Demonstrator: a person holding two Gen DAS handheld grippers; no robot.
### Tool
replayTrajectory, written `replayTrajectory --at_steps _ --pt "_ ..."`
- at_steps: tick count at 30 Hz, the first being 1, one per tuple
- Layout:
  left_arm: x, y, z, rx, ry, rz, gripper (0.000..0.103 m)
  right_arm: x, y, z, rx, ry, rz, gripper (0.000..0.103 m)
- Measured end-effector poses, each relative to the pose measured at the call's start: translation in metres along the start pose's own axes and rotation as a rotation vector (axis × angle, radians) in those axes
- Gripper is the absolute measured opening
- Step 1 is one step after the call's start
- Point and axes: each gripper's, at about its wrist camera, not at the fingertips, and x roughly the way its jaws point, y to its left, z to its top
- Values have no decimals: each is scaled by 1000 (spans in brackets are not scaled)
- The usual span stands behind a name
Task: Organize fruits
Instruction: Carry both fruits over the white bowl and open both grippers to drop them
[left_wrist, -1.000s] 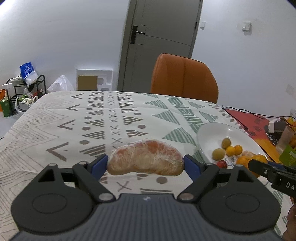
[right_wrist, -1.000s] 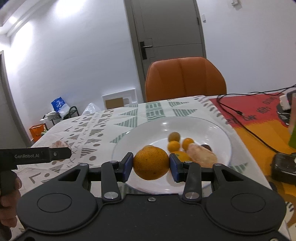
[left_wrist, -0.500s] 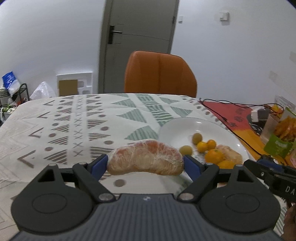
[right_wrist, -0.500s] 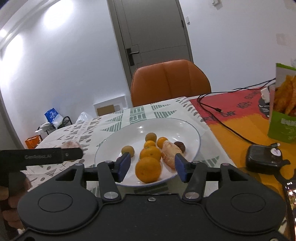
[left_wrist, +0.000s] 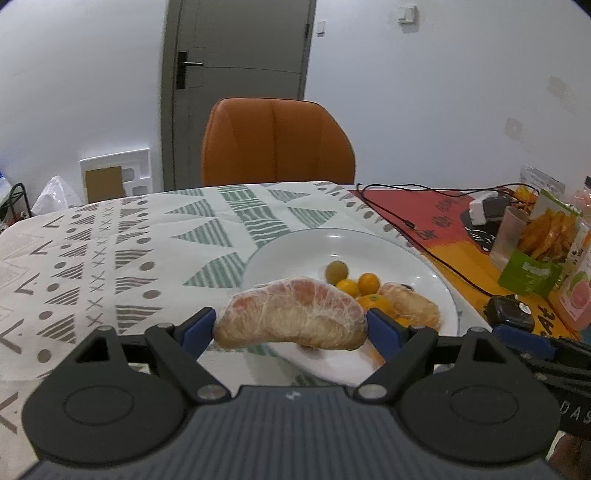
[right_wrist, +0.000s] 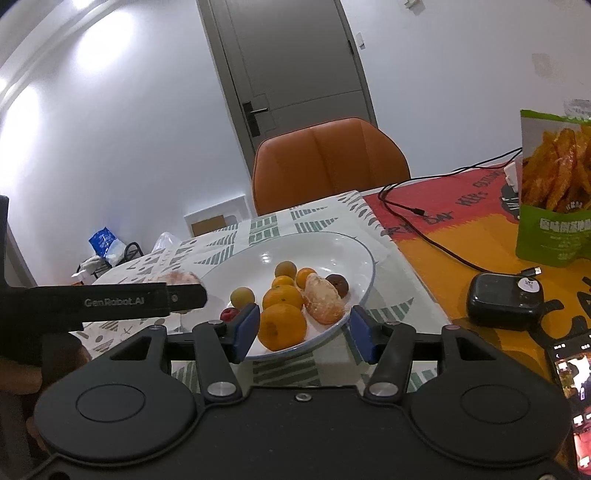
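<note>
Since a second ago the left gripper (left_wrist: 291, 328), clamped on a peeled pomelo segment (left_wrist: 290, 317), has swung rightward over the white plate's (left_wrist: 424, 266) near rim. Next it must lower and release. The right gripper (right_wrist: 301, 332) has released its orange (right_wrist: 281, 326) and stands empty, spread apart.

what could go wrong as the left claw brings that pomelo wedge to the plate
1. The plate is already crowded near its front; setting the pomelo wedge there could nudge the big orange over the low rim.
2. The open right claw sits at that same edge, so the left claw could bump it.
</note>
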Motion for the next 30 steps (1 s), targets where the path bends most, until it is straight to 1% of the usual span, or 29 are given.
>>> replayTrajectory --at_steps 5,8,14,19,23,25,28,30 --pt "-2 -10 4 17 -23 -16 87 -3 -4 0 10 -7 2 55" --pt "-5 -9 5 13 -36 -5 87 -3 -5 -1 15 -6 8 55" --pt "-12 5 8 -23 -32 31 87 -5 -1 -2 20 -5 26 55" --pt "-21 17 6 -33 -30 64 89 -6 6 -2 16 -7 39 57" --pt "-29 27 3 -40 -23 82 89 -7 13 -2 15 -6 43 63" --pt "-32 32 1 -43 -19 92 90 -8 16 -2 17 -8 51 67" --pt "-39 39 -1 -45 -20 108 91 -9 22 -2 14 -11 67 75" --pt "-45 45 -3 -56 -23 112 92 -11 26 -2 8 -17 79 83"
